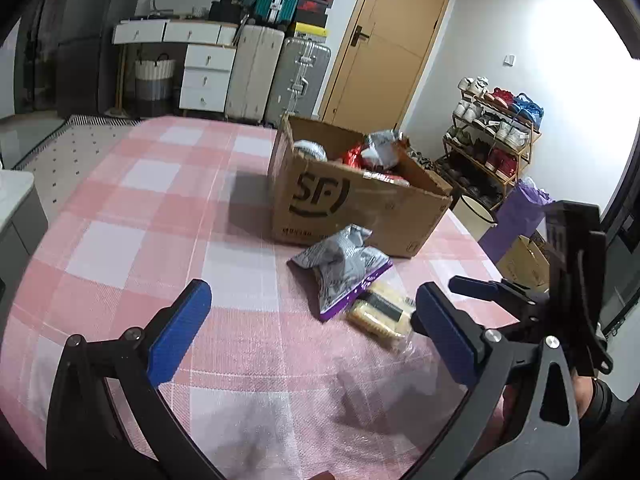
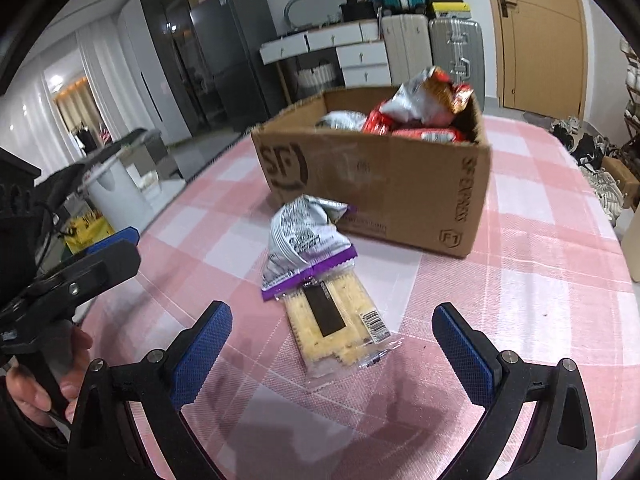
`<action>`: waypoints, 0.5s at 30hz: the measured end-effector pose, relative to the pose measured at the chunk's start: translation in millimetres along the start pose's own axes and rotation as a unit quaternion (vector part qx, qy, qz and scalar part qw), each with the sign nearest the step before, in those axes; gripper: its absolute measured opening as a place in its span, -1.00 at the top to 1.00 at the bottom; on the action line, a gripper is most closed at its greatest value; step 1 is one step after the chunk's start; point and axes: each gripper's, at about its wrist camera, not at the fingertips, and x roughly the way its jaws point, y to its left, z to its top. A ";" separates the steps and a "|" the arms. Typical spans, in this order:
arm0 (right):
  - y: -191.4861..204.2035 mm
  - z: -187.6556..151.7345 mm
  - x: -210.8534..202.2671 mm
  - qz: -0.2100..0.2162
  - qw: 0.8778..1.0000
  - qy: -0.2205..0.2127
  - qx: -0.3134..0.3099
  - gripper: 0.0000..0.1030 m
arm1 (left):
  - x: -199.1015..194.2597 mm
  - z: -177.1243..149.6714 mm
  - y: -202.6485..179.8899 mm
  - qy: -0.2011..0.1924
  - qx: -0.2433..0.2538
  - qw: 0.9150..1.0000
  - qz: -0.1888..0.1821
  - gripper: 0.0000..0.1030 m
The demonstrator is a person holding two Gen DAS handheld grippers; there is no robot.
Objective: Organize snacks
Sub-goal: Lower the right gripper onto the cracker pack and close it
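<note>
Each tool [image 2: 332, 340] pairs black angular arms with blue, knurled finger pads [image 2: 202, 354] fastened by silver screws. A hand [image 2: 48, 376] grips the left tool's [image 1: 312, 320] black handle; cuff possibly dark, edge distorted.

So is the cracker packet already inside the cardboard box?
No, the cracker packet lies on the tablecloth in front of the cardboard box, partly under the silver-and-purple bag.

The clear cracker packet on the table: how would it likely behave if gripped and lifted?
The cracker packet looks flat, so probably light. Its clear glossy wrap may be slippery. The crackers inside look thin, so a hard squeeze could likely snap them.
</note>
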 end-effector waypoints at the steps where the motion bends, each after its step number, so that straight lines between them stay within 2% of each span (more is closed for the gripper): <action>1: 1.0 0.5 6.6 -0.003 1.000 0.010 -0.004 -0.99 | 3.8 -1.6 2.6 0.003 -0.004 1.000 0.001 -0.98; 8: 8.9 2.6 37.4 -0.020 0.999 0.041 -0.021 -0.98 | 17.3 -13.1 14.7 0.018 -0.023 0.999 -0.012 -0.97; 15: 7.9 4.3 60.7 -0.040 0.997 0.064 -0.012 -0.97 | 21.3 -16.2 20.7 0.024 -0.034 0.999 -0.020 -0.97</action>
